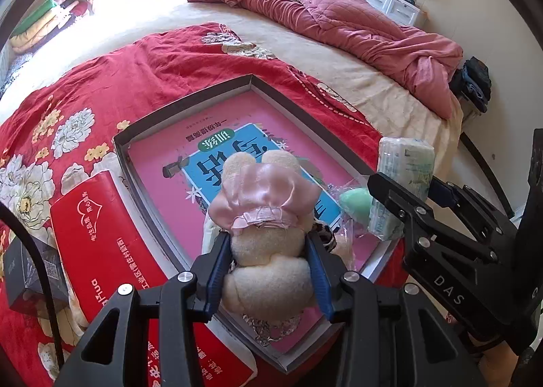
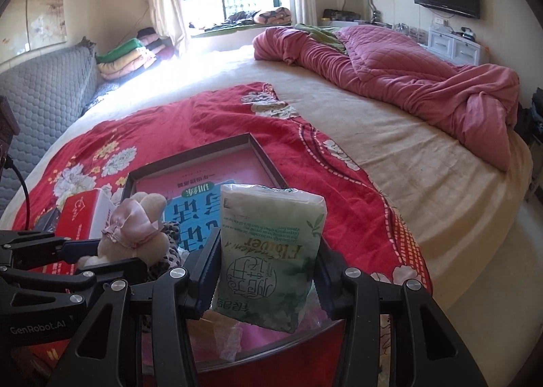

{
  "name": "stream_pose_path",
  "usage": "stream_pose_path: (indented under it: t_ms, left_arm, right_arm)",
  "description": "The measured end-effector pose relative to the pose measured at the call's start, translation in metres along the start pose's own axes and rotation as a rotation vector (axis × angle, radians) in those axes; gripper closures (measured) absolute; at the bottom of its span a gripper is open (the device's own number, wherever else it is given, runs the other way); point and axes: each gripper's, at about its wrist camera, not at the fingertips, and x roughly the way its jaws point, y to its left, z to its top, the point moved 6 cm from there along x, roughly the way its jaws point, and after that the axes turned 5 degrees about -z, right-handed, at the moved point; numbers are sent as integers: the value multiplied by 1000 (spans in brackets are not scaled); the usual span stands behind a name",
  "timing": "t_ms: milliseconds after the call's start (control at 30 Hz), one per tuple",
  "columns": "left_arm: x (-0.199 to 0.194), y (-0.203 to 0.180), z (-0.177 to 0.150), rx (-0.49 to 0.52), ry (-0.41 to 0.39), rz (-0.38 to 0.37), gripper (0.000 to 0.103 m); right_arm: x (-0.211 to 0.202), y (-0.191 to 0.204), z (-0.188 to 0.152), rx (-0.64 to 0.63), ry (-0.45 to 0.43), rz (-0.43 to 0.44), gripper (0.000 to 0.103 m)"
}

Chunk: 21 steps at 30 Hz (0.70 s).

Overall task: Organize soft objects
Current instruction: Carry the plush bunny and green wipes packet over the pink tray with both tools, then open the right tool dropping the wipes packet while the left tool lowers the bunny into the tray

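Observation:
My left gripper (image 1: 268, 258) is shut on a cream plush toy (image 1: 268, 227) in a pink satin dress, held just above the near end of a shallow grey-rimmed box (image 1: 190, 96). A pink and blue book cover (image 1: 176, 163) lines the box. My right gripper (image 2: 268, 264) is shut on a green and white tissue pack (image 2: 271, 247), which it holds over the box's near right corner. In the left wrist view that pack (image 1: 404, 183) and the right gripper's fingers (image 1: 417, 217) show at the right. A mint-green egg-shaped sponge (image 1: 356, 205) in clear wrap lies in the box.
A red tissue box (image 1: 98, 231) and a dark small box (image 1: 30, 278) lie left of the tray on the red floral blanket (image 1: 163, 57). A rumpled pink quilt (image 2: 407, 74) covers the bed's far right. Folded bedding (image 2: 129, 57) is stacked by the window.

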Motion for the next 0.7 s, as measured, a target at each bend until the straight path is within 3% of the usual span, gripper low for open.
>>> stream_pose_path:
  t_ms: [267, 700]
  left_arm:
    - [10, 8, 5, -29, 2, -16, 59]
    - [21, 9, 7, -37, 20, -23, 58]
  right_arm:
    - [26, 10, -13, -42, 67, 33, 53]
    - [41, 5, -17, -7, 79, 62, 50]
